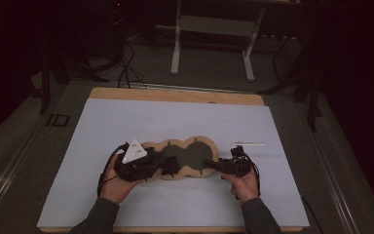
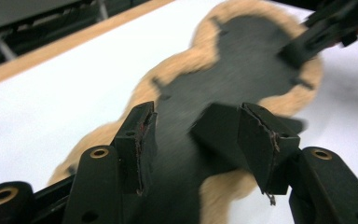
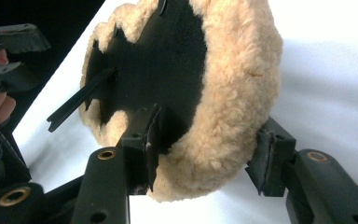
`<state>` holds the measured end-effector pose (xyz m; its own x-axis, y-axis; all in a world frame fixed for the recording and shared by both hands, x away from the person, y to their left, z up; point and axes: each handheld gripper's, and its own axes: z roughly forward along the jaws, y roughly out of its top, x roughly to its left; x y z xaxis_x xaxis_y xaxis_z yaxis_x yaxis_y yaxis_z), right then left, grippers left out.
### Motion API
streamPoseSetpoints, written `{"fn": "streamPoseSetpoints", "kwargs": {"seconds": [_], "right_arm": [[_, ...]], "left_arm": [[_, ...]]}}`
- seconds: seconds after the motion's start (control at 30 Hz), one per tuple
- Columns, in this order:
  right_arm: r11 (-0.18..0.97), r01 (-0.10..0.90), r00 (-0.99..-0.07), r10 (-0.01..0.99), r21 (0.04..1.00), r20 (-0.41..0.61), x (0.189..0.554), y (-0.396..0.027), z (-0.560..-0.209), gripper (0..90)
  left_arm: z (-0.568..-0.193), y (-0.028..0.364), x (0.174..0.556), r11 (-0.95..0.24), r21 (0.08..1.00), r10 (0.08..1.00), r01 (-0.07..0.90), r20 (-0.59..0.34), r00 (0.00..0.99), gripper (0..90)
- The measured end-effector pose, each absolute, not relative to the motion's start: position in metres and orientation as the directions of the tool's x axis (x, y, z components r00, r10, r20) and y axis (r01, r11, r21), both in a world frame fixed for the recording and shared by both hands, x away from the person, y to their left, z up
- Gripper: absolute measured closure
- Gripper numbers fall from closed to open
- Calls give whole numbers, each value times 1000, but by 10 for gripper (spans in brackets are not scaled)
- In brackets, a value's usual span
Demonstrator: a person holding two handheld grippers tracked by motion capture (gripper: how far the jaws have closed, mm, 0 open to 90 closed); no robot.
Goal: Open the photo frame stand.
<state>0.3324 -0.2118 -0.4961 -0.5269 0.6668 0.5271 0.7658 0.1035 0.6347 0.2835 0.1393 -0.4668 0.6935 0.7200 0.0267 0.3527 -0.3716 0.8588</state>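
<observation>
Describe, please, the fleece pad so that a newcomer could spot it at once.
On the white table, look between the two grippers near the front edge. The fleece pad lies there: a long, lobed piece, dark in the middle with a tan woolly rim, unlike the small white strip beside it.

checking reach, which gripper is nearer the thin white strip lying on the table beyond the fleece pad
Right. The right gripper sits at the fleece pad's right end, just below the white strip. The left gripper is over the pad's left part, farther away.

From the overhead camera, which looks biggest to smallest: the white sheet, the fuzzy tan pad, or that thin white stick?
1. White sheet, covering most of the table.
2. Fuzzy tan pad with its dark centre, lying on the sheet.
3. Thin white stick, beside the pad, plainly the smallest.
</observation>
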Motion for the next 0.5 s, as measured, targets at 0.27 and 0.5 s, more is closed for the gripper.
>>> {"fn": "streamPoseSetpoints", "kwargs": {"seconds": [0.27, 0.5], "right_arm": [[115, 760, -534, 670, 639, 515, 332, -212, -496, 495], [122, 759, -537, 674, 640, 508, 332, -211, -496, 494]], "left_arm": [[-474, 164, 297, -346, 833, 765, 433, -17, 644, 434], [-483, 179, 305, -314, 813, 797, 490, -55, 601, 383]]}}
